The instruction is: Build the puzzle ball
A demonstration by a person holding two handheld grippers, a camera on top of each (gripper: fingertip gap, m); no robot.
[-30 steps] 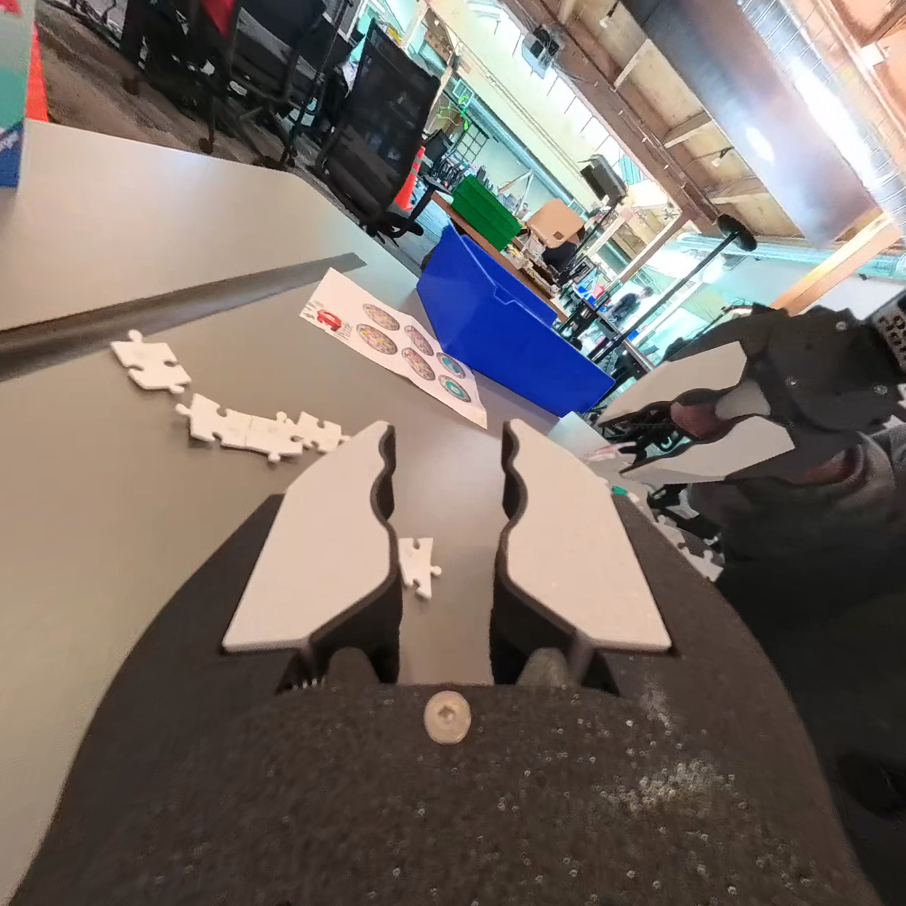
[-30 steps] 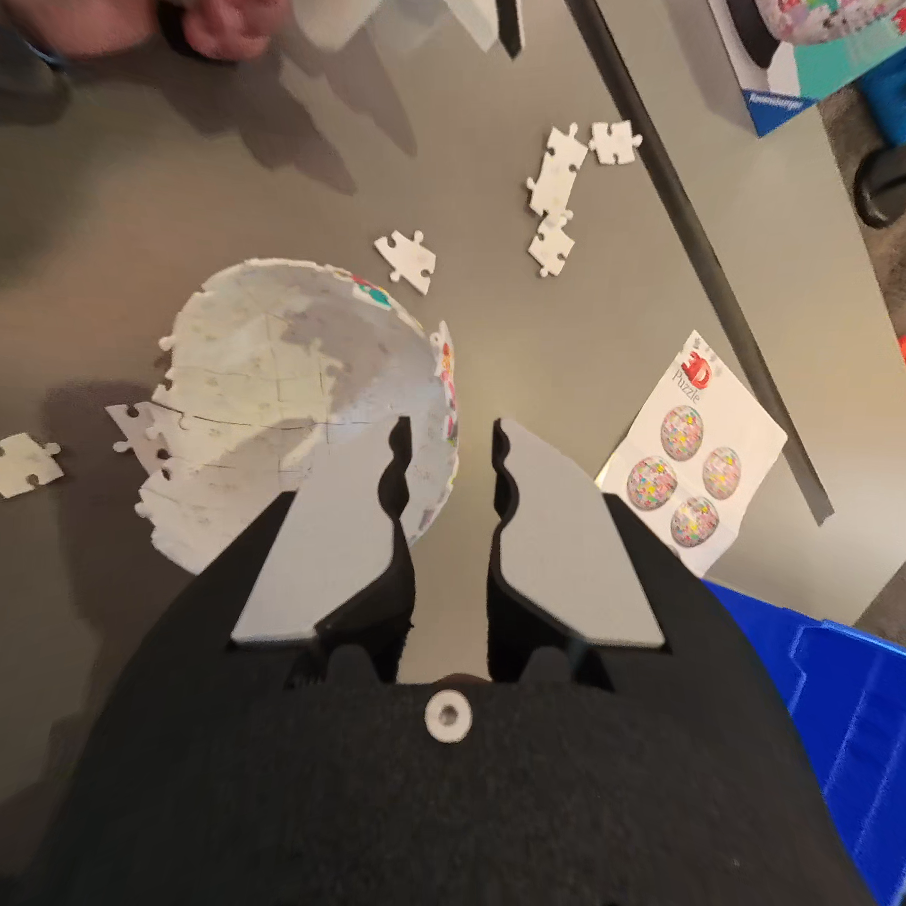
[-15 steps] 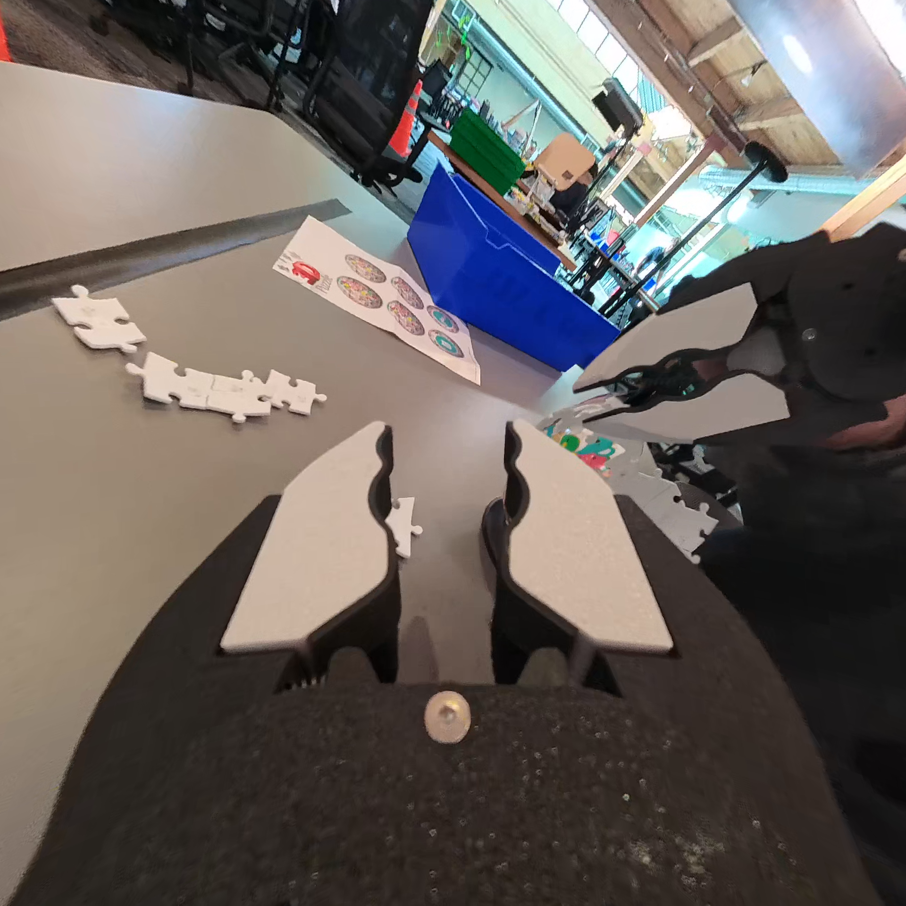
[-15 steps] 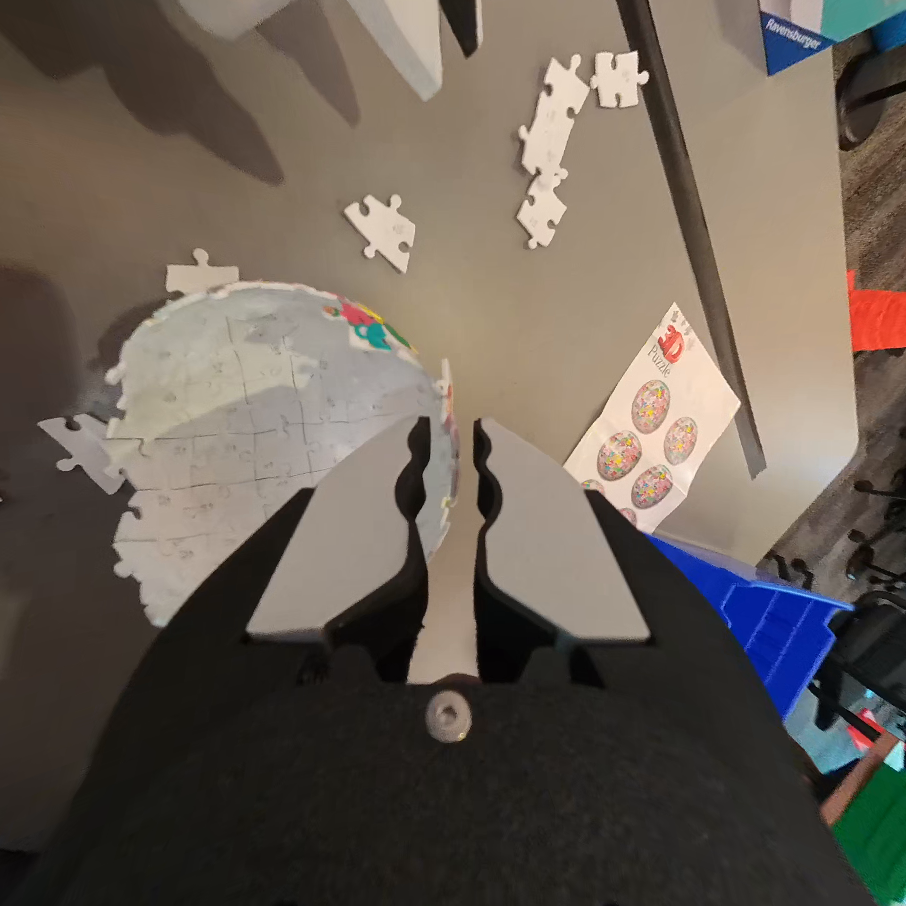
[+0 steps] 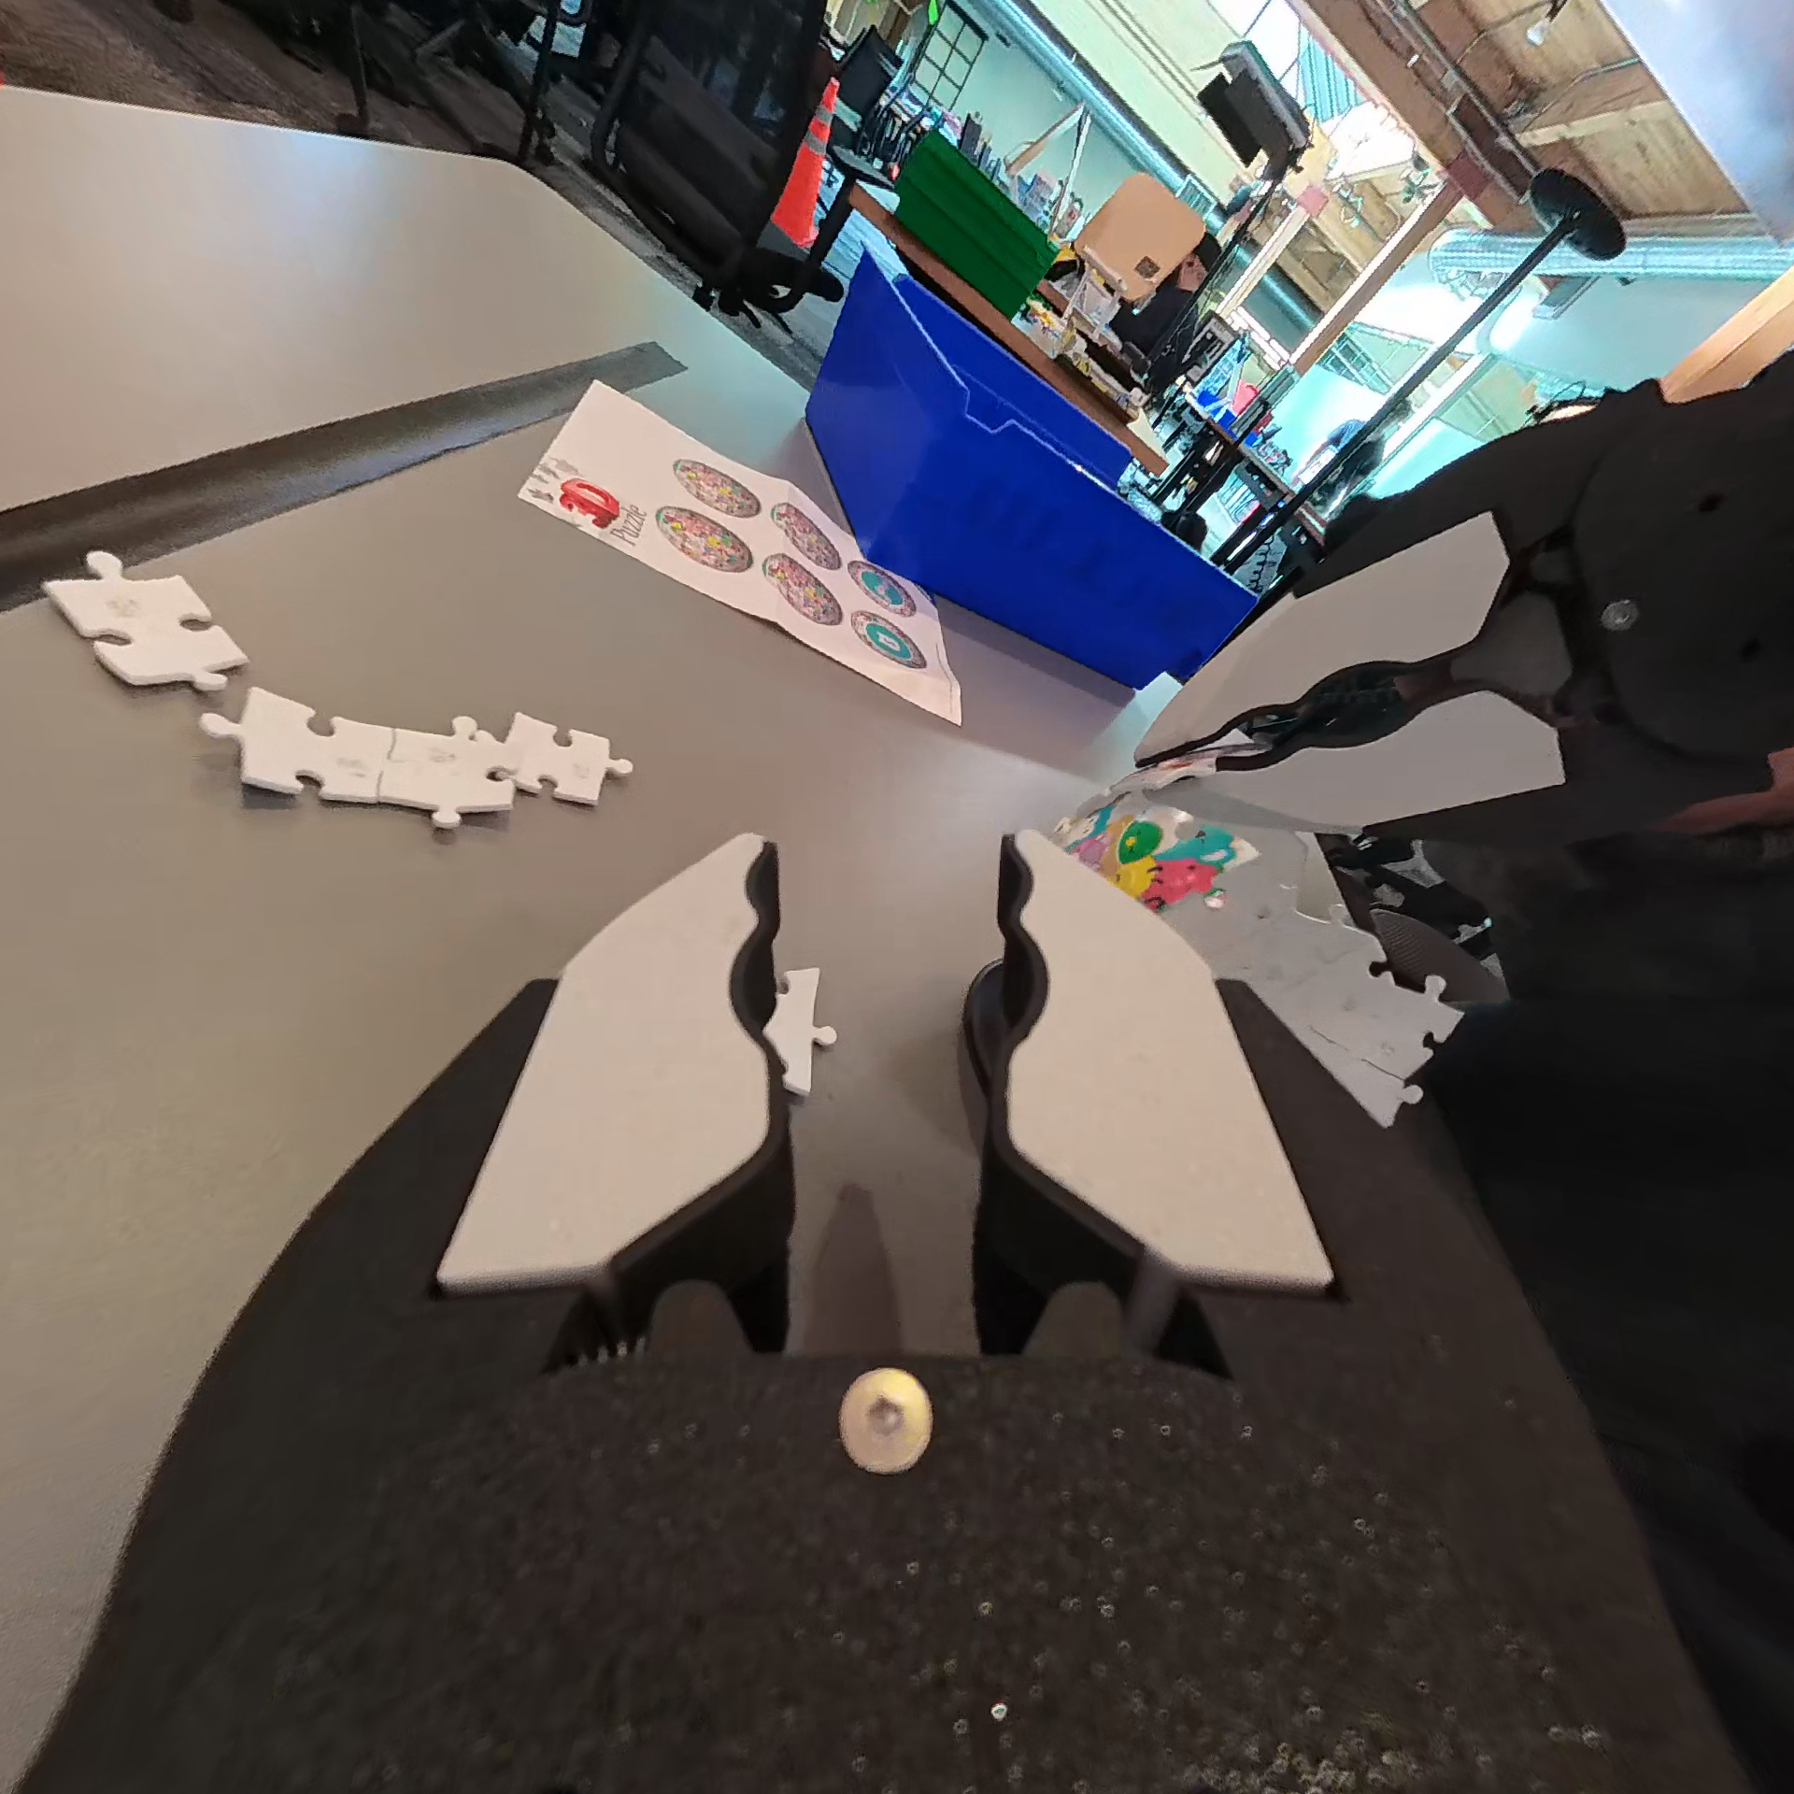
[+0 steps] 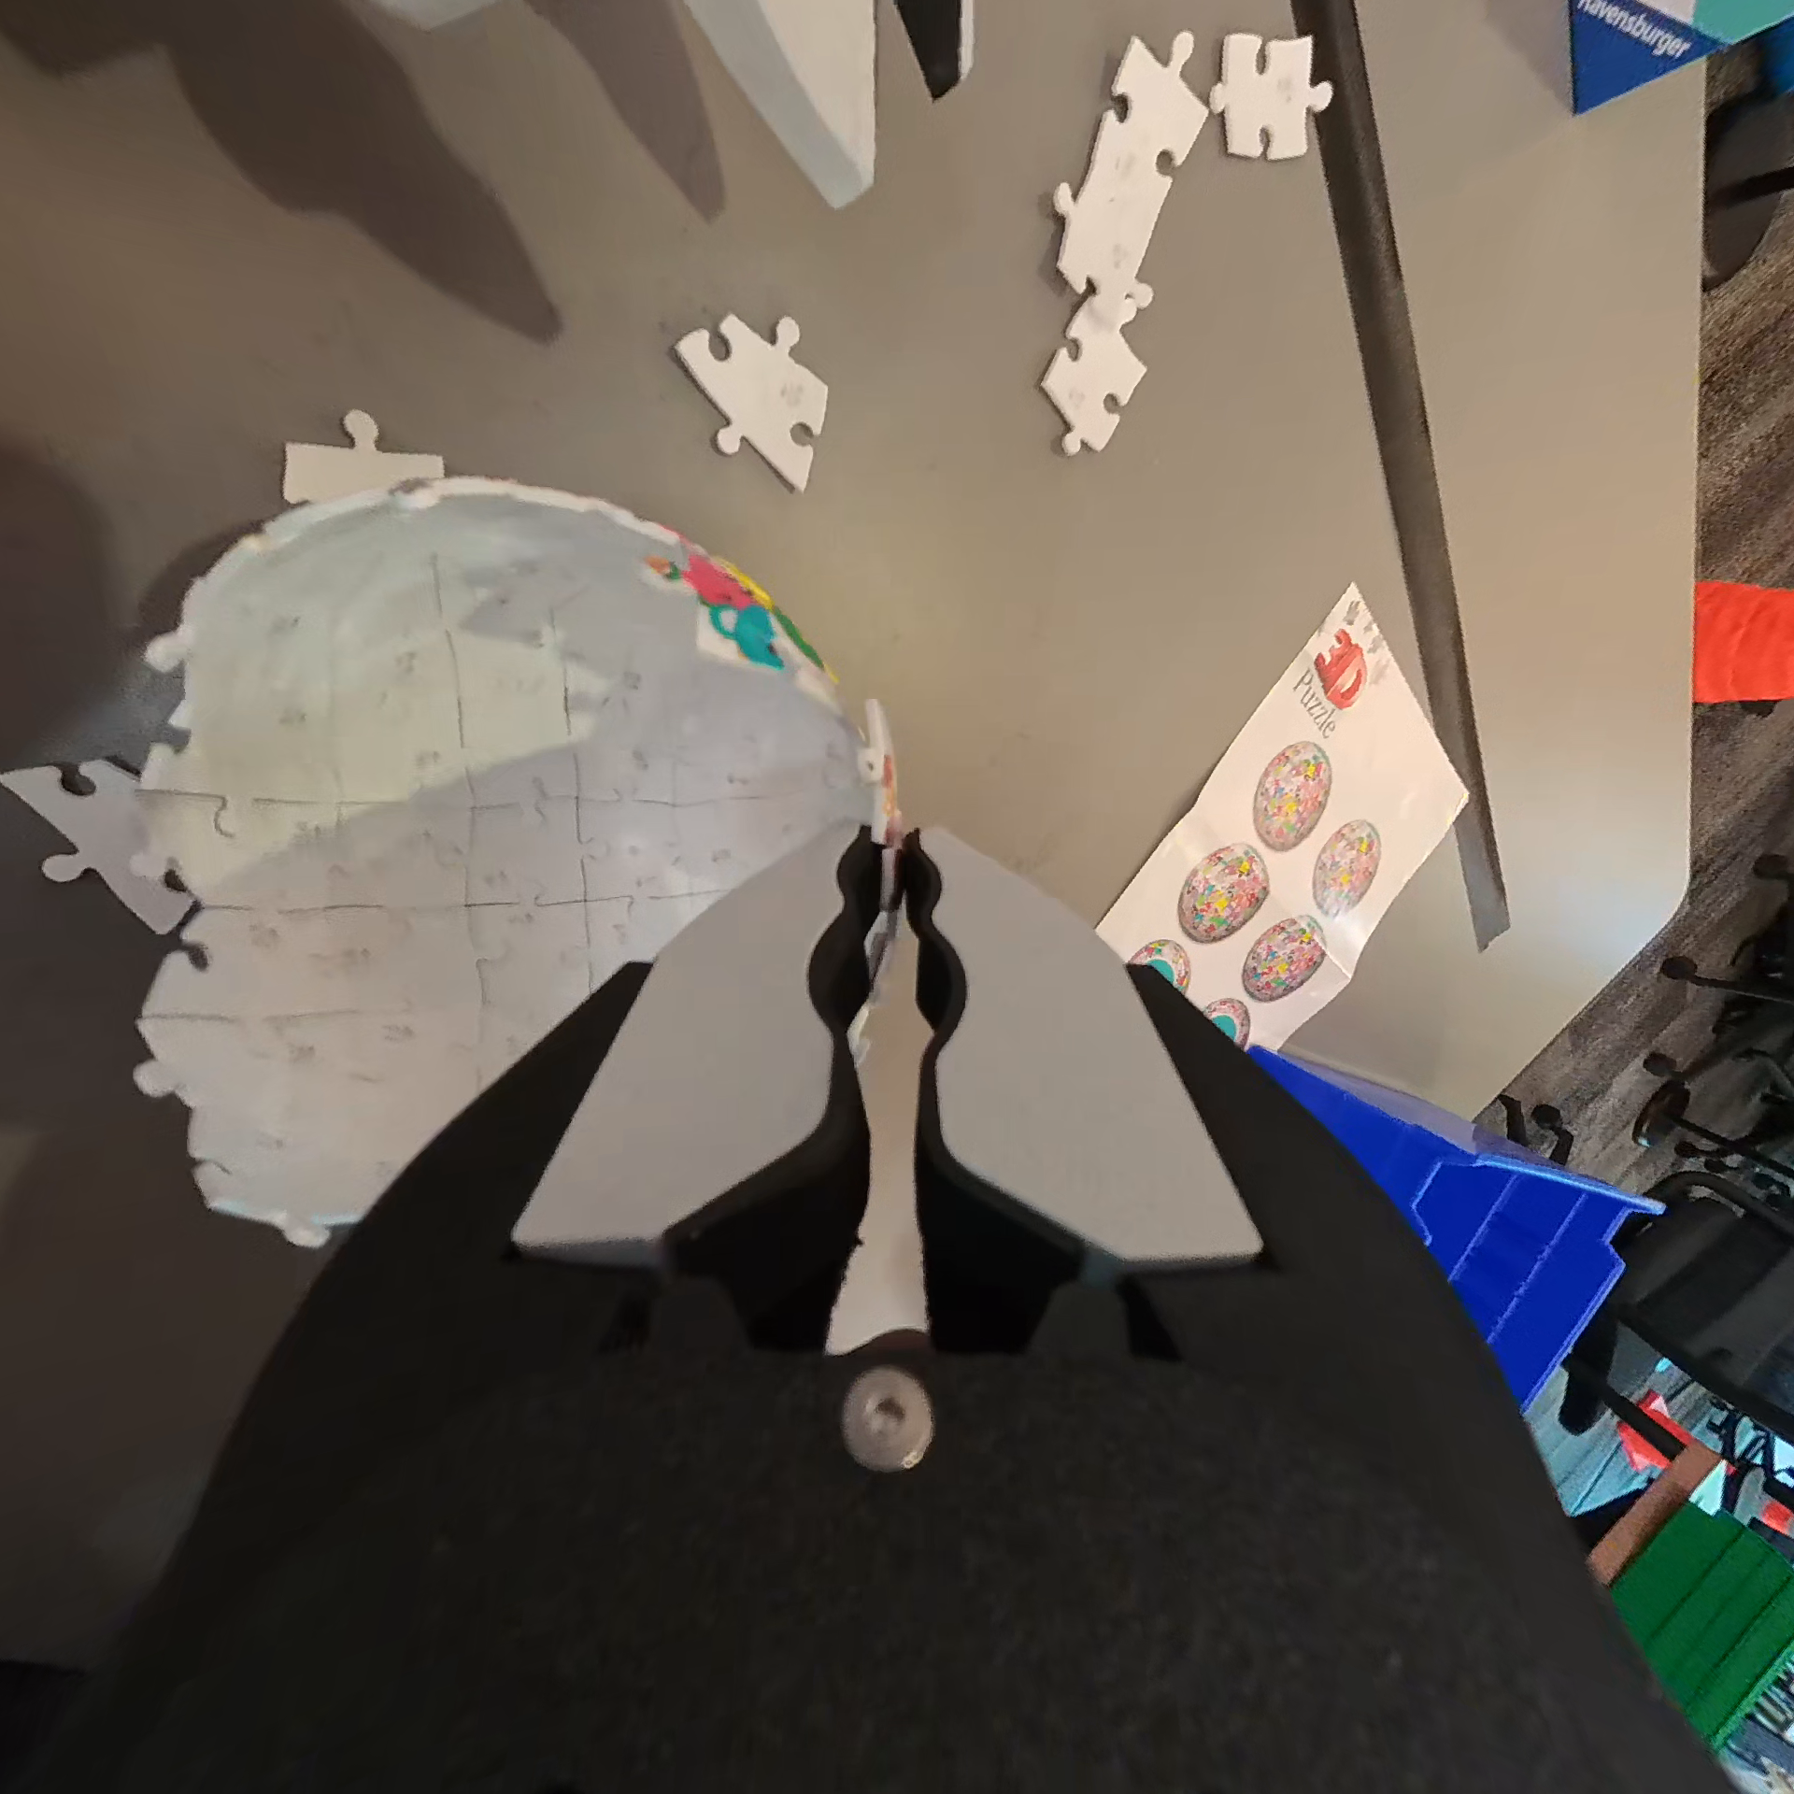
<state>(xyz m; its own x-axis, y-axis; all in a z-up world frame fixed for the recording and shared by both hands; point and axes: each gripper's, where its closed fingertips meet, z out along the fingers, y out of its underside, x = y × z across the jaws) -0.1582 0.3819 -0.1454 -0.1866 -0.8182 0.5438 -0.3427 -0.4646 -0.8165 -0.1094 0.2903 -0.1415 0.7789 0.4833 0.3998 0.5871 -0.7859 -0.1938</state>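
Note:
The half-built puzzle ball (image 6: pixel 437 777) is an open white shell with a coloured patch, lying on the grey table; it also shows in the left wrist view (image 5: pixel 1165 864). My right gripper (image 6: pixel 898 845) is shut on the shell's right rim, and shows in the left wrist view (image 5: pixel 1179 767) too. My left gripper (image 5: pixel 888 864) is open, low over the table. A loose white piece (image 5: pixel 801 1029) lies between its fingers, close to the left one. The same piece (image 6: pixel 762 398) shows in the right wrist view, below the left gripper's fingers (image 6: pixel 815 87).
A joined strip of pieces (image 5: pixel 408 762) and a single piece (image 5: pixel 146 621) lie to the left. A printed leaflet (image 5: pixel 747 553) and a blue bin (image 5: pixel 990 524) sit beyond. A dark table seam (image 6: pixel 1398 437), a puzzle box (image 6: pixel 1650 39) and another piece (image 6: pixel 359 466) behind the shell are also in view. About 11 cm separates my left fingertips from my right.
My right gripper has closed onto the shell's rim. My left gripper has moved lower and forward, so the loose piece now lies between its fingers.

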